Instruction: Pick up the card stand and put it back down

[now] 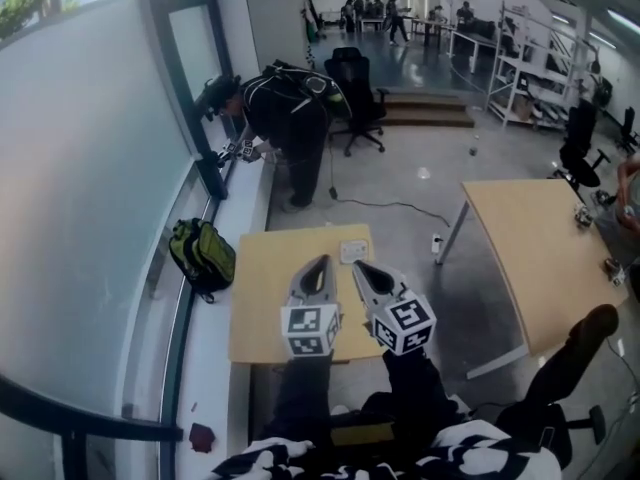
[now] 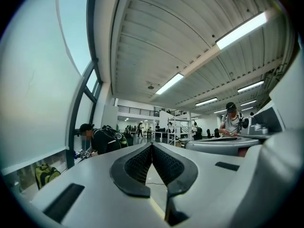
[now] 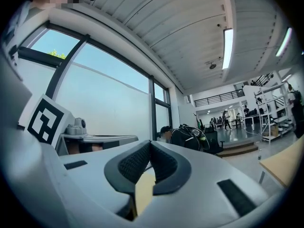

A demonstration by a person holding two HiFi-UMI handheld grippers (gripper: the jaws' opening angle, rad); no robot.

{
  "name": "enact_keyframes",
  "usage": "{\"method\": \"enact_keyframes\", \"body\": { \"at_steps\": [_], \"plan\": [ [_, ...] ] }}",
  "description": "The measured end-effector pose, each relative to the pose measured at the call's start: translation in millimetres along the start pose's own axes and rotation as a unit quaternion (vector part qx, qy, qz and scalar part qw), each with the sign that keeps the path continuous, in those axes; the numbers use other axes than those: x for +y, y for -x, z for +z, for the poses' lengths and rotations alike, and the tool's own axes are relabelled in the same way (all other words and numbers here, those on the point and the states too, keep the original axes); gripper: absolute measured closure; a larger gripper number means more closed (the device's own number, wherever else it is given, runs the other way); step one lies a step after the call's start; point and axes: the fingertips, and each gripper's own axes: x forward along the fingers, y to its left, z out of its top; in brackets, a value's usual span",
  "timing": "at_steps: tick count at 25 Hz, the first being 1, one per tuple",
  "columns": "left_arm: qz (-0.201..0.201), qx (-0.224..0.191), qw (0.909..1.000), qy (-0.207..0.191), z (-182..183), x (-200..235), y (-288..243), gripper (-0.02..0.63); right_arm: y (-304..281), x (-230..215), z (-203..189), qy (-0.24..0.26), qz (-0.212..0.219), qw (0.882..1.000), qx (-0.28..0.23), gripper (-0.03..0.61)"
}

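We are in a wide hall with a grey floor, at a small wooden table (image 1: pixel 262 298) beside the window wall. Our left gripper (image 1: pixel 321 262) and right gripper (image 1: pixel 358 266) hang side by side over it, jaws pressed together, holding nothing. The pale card stand (image 1: pixel 353 252) sits at the table's far edge, just beyond the right gripper's tips.

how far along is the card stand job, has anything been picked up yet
Nothing is visibly done. A small white object, probably the card stand, sits on the wooden table just beyond both grippers. In hand: nothing, as the left gripper and right gripper are both shut and empty. Left to do: open, grasp it, lift it, set it back down.
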Motion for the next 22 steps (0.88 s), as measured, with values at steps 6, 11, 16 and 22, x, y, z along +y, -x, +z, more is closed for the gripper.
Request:
{"method": "enact_keyframes", "body": {
  "at_steps": [6,11,16,22],
  "plan": [
    [-0.026,0.019,0.9994,0.008,-28,11,-22,0.609,-11,-31,-20,-0.017,-0.032,0.999,0.015,0.575],
    [-0.024,0.030,0.9991,0.019,-55,26,-44,0.609,-36,-67,-54,-0.047,-0.031,0.998,0.034,0.575],
    [-0.047,0.045,0.9978,0.010,-75,29,-77,0.609,-60,-89,-81,-0.067,-0.021,0.996,0.049,0.575],
    [-0.076,0.074,0.9942,0.019,-115,17,-103,0.609,-68,-107,-117,-0.087,-0.027,0.993,0.079,0.575]
  ]
}}
